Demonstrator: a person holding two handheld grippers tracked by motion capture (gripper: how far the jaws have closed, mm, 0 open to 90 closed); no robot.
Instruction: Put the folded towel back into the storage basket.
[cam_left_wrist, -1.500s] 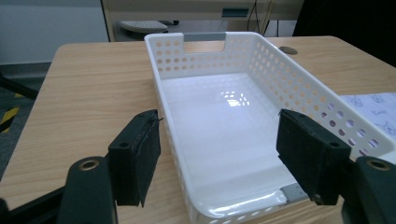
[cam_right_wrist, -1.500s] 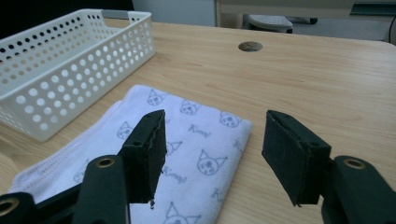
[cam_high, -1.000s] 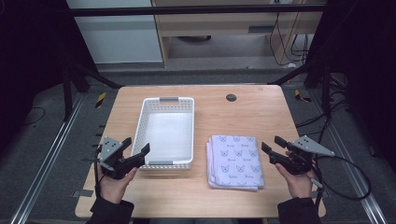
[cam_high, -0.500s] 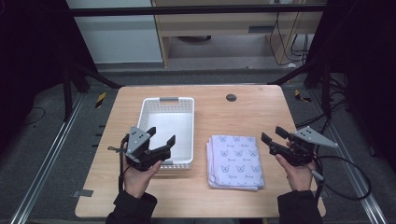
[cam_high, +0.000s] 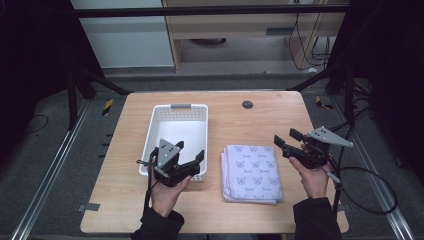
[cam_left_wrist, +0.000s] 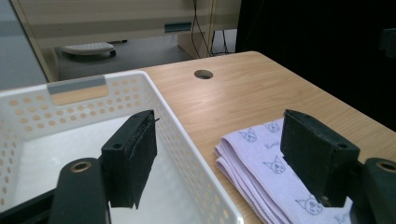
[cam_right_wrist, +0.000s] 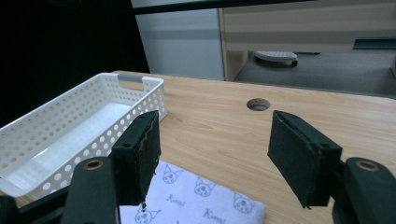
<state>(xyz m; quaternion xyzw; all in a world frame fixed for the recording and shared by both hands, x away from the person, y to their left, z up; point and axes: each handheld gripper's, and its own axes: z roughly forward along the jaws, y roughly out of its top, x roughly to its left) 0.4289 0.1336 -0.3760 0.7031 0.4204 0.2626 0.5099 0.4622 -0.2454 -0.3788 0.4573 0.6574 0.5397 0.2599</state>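
A white perforated basket (cam_high: 179, 112) stands left of centre on the wooden table, with nothing in it. To its right lies a folded lilac cloth (cam_high: 252, 172) printed with cat faces. My left gripper (cam_high: 190, 150) hovers over the basket's near right corner, open, nothing between its jaws. In the left gripper view the gripper (cam_left_wrist: 219, 126) spans the basket wall (cam_left_wrist: 187, 154) and the cloth's edge (cam_left_wrist: 261, 163). My right gripper (cam_high: 286, 137) is held just right of the cloth, pointing left. Its jaws have just been opening and are empty. In the right gripper view (cam_right_wrist: 215, 126) the cloth (cam_right_wrist: 196, 196) lies below it and the basket (cam_right_wrist: 140, 84) farther off.
A round cable hole (cam_high: 247, 104) sits near the table's far edge. A black cable (cam_high: 370, 195) loops off the table's right side. Metal rails (cam_high: 50, 170) run along the floor on the left, and a cabinet (cam_high: 240, 25) stands behind the table.
My left hand has moved right from the table's left edge to the basket's near right corner. The right gripper has lifted slightly and its jaws have spread wider.
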